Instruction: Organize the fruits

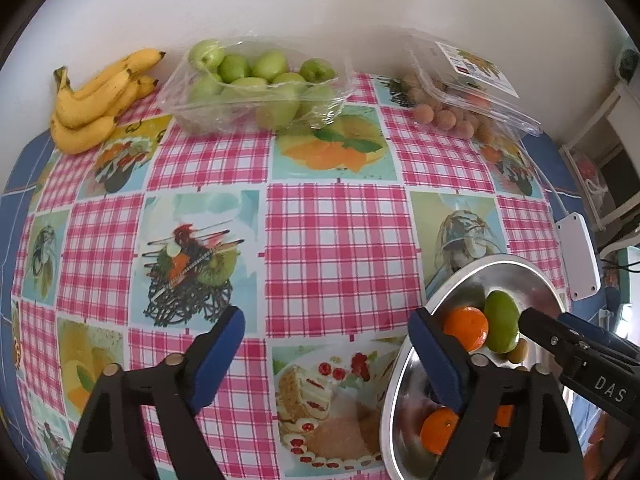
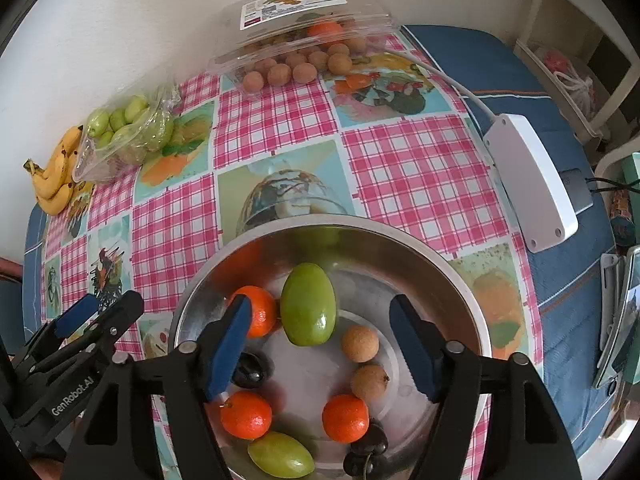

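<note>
A steel bowl (image 2: 360, 225) holds three oranges (image 2: 245, 415), a large green fruit (image 2: 308, 309), a smaller green one (image 2: 281, 455), two brown longans (image 2: 359, 343) and dark grapes (image 2: 249, 369). My right gripper (image 2: 320, 311) hangs open over the bowl. The large green fruit shows between its blue pads (image 2: 229, 350), which stand clear of it. My left gripper (image 1: 324, 330) is open over the checked tablecloth just left of the bowl (image 1: 500, 258), with nothing between its fingers. Its right finger overlaps the bowl's rim in the left wrist view.
Along the back wall lie bananas (image 1: 96, 100), a clear tray of green fruits (image 1: 256, 84) and an open clamshell of longans (image 2: 304, 52). A white power box (image 2: 532, 184) with its cable sits right of the bowl, near the table's blue edge.
</note>
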`<state>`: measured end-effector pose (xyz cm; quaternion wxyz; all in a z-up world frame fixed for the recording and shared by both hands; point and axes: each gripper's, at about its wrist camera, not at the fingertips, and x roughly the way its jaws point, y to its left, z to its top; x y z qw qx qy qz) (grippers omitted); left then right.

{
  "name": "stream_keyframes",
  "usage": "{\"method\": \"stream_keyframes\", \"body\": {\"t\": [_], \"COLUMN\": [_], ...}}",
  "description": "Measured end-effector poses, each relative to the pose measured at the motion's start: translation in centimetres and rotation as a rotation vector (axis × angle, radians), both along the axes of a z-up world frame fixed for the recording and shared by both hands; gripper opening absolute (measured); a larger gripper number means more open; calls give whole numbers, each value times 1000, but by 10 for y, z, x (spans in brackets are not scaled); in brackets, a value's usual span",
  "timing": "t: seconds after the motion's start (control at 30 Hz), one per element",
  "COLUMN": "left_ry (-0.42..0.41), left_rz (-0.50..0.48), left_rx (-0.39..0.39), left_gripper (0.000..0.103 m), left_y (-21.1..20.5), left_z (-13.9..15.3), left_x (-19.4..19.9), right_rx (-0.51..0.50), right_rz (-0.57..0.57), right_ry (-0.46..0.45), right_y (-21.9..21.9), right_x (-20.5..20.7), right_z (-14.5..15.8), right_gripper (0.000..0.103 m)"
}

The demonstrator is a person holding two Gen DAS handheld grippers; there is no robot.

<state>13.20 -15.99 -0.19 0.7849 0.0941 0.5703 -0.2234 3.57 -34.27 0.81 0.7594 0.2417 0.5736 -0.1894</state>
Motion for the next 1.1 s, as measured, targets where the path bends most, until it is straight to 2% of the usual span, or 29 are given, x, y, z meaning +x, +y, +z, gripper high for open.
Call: {"method": "stream_keyframes", "body": {"t": [0.07, 0.13, 0.23, 0.3, 0.5, 0.63, 0.83, 0.93, 1.1], "left_ry": [3, 0, -10, -13, -13, -5, -26, -30, -72], "left_rz": [10, 14, 17, 20, 29, 30, 17, 18, 27], "left_rx": [8, 18, 36, 49, 69, 49, 74, 63, 82], "left_gripper": [96, 103, 103, 103, 103, 103, 103, 103, 103], "left_y": [4, 7, 11, 14, 21, 28, 33, 36, 42], "left_z": [0, 0, 2, 4, 10, 19, 28, 33, 39], "left_x": [0, 0, -2, -3, -14, -24, -39, -44, -53], "right_rx": [-5, -1, -3, -9, -15, -12, -12, -18, -26], "right_rz": [-11, -21, -30, -33, -44, -36, -30, -20, -13], "right_ry": [15, 16, 33, 47, 74, 77, 64, 58, 60], "right_y": [1, 1, 3, 4, 9, 18, 34, 42, 54], "right_x": [-1, -4, -7, -11, -25, -35, -48, -53, -61], "right_z": [0, 1, 1, 2, 7, 11, 17, 18, 17], "right_gripper": [74, 83, 95, 96, 97, 97, 97, 97, 97]}}
